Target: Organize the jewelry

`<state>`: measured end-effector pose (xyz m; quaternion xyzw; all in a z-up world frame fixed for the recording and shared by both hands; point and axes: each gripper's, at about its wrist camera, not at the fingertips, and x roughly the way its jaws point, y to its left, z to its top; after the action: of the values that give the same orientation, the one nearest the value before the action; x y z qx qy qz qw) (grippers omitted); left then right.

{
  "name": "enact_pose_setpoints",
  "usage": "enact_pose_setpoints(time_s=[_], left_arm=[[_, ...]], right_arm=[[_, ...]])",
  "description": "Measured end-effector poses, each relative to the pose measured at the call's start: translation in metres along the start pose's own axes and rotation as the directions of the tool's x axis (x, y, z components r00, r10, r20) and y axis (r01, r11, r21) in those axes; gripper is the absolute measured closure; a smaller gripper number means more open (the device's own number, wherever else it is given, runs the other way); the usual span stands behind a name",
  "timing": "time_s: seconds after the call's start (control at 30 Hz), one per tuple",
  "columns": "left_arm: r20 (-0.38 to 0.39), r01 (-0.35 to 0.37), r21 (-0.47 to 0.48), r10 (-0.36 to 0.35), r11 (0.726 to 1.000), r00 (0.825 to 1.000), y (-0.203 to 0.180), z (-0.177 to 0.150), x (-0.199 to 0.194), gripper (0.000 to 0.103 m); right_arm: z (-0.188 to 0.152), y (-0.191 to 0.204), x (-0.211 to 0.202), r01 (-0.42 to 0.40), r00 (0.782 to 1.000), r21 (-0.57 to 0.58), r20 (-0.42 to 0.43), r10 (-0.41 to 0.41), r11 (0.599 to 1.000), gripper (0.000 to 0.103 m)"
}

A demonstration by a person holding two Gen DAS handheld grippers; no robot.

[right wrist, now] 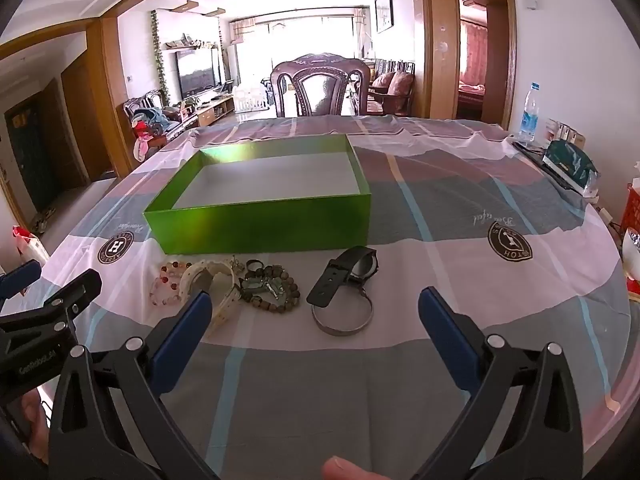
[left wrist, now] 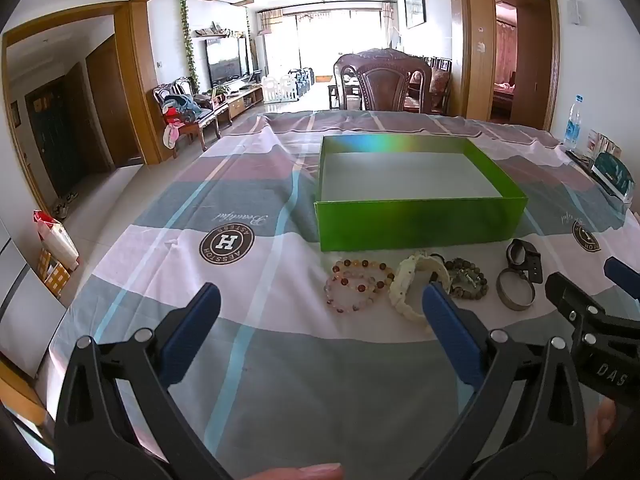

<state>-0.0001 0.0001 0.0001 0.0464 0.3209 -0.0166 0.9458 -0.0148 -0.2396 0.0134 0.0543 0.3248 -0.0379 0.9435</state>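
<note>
Both tools gape empty: right tool (right wrist: 316,300) faces the bangle (right wrist: 343,315) at 12 o'clock; left tool (left wrist: 320,300) has beads (left wrist: 358,286) at 1 o'clock.

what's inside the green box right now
Nothing visible: the green box shows only a bare pale floor in both views. The strip of floor just behind its near wall is hidden. The bracelets and watch lie outside on the cloth.

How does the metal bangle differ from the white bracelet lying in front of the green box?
The metal bangle is a thin, smooth, grey ring; the white bracelet is broad, chunky and cream-coloured. The bangle touches the black watch; the bracelet sits between two beaded bracelets. Both lie on the tablecloth, ungripped.
</note>
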Motion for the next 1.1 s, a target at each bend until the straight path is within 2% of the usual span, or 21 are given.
enact_pose_setpoints(time_s=[1.1], left_arm=[[-0.013, -0.004, 0.003, 0.004, 1.000, 1.000, -0.0005, 0.0002, 0.0001, 0.003]], right_arm=[[-0.0039, 0.0047, 0.0077, -0.006, 1.000, -0.006, -0.010, 0.006, 1.000, 0.002]])
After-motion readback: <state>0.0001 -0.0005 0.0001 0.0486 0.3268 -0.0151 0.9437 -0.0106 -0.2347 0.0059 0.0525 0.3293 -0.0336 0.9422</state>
